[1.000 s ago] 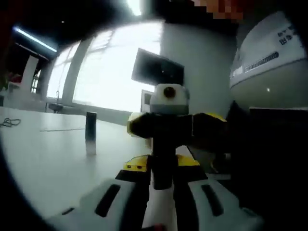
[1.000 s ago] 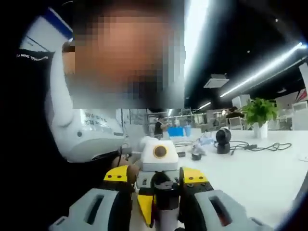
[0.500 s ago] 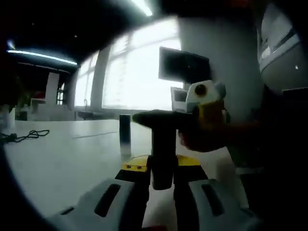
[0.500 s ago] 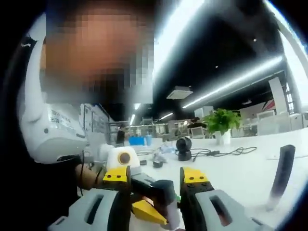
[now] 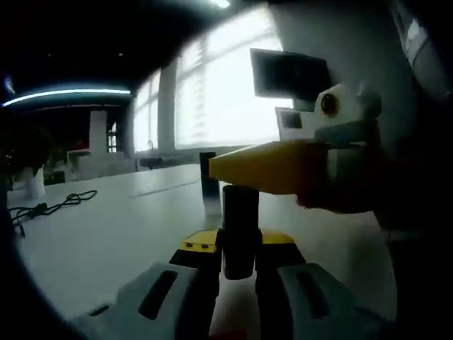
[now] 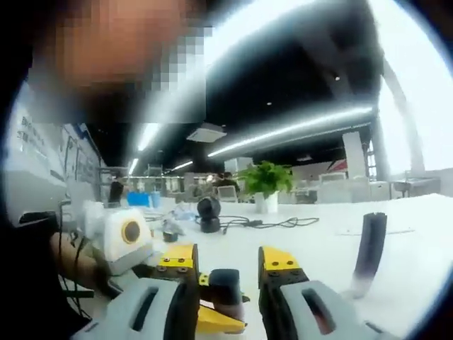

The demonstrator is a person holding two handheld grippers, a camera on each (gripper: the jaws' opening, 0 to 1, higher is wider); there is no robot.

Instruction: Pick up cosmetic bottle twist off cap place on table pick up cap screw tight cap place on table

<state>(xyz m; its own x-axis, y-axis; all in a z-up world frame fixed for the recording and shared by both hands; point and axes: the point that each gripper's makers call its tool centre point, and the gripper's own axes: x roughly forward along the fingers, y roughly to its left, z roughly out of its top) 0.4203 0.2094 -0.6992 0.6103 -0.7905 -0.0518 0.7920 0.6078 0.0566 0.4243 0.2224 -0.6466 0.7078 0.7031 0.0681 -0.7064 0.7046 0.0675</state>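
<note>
My left gripper point(image 5: 239, 263) is shut on a dark cosmetic bottle point(image 5: 241, 230), held upright above the white table point(image 5: 106, 241). My right gripper point(image 5: 283, 166) comes in from the right, its yellow jaw lying across the bottle's top. In the right gripper view the dark cap point(image 6: 226, 287) sits between the yellow pads point(image 6: 279, 258) of my right gripper point(image 6: 226, 283), which is shut on it. The left gripper point(image 6: 127, 237) shows at the left, with a hand behind it. The joint between cap and bottle is hidden.
A second tall dark cylinder point(image 5: 209, 185) point(image 6: 369, 248) stands upright on the table beyond the grippers. Farther off are a black cable point(image 6: 269, 224), a small round black device point(image 6: 208, 214) and a potted plant point(image 6: 266, 185). Bright windows point(image 5: 219, 106) lie behind.
The right gripper has rolled around the bottle's top, its jaws turning from level to edge-on. Both views have swung; the standing cylinder has come into the right gripper view.
</note>
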